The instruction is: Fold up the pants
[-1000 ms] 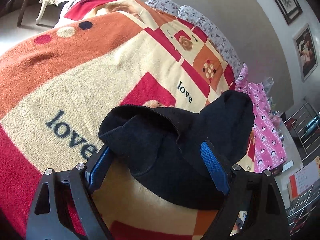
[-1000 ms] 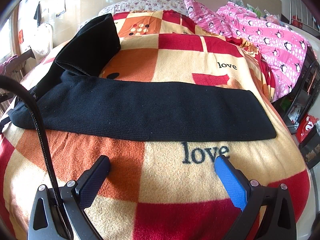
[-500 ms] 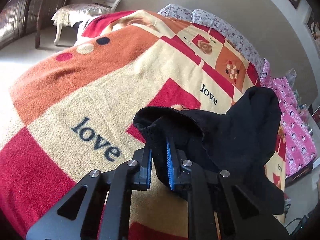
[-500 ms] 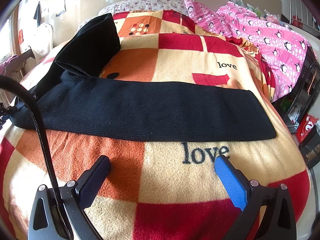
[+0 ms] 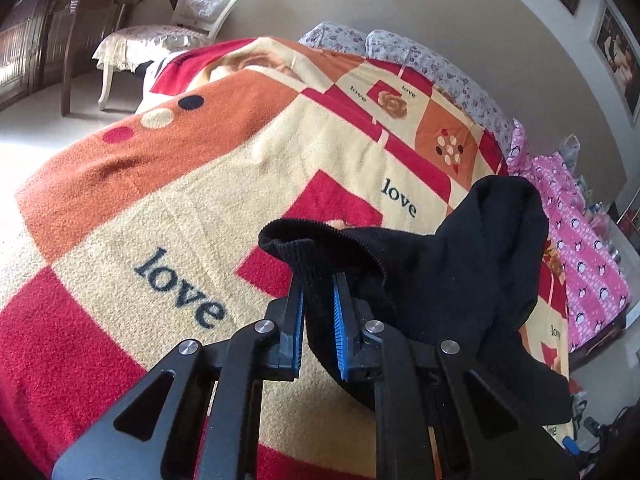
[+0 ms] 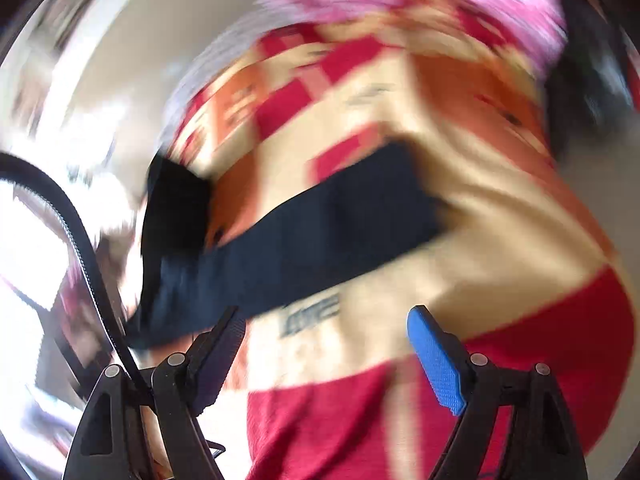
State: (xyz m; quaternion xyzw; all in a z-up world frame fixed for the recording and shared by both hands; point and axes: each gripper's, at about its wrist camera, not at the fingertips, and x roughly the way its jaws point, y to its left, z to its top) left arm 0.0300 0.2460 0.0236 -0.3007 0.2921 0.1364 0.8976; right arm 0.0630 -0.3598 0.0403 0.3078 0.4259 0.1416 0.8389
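- The left hand-held gripper [image 5: 319, 314] is clamped on a ribbed edge of the black pants [image 5: 460, 280], the cloth pinched between its blue pads [image 5: 339, 332].
- From that grip the pants rise in a bunched fold to the right and drape down past the hand-held gripper's right side.
- The right hand-held gripper [image 6: 326, 340] has its jaws closing, though they are wide apart and nothing is between them; only the blanket shows in the gap.
- The right wrist view is heavily blurred; in it the pants [image 6: 304, 240] show as a long dark band lying across the blanket, beyond the fingertips and not touching them.
- The pants lie on a bed covered by a red, orange and cream blanket [image 5: 160, 208] printed with the word "love".
- Beyond the blanket are a floral pillow [image 5: 432, 64] at the head of the bed and pink penguin-print bedding [image 5: 584, 256] on the right.
- A white chair [image 5: 176, 28] stands on the floor past the bed's far left corner.
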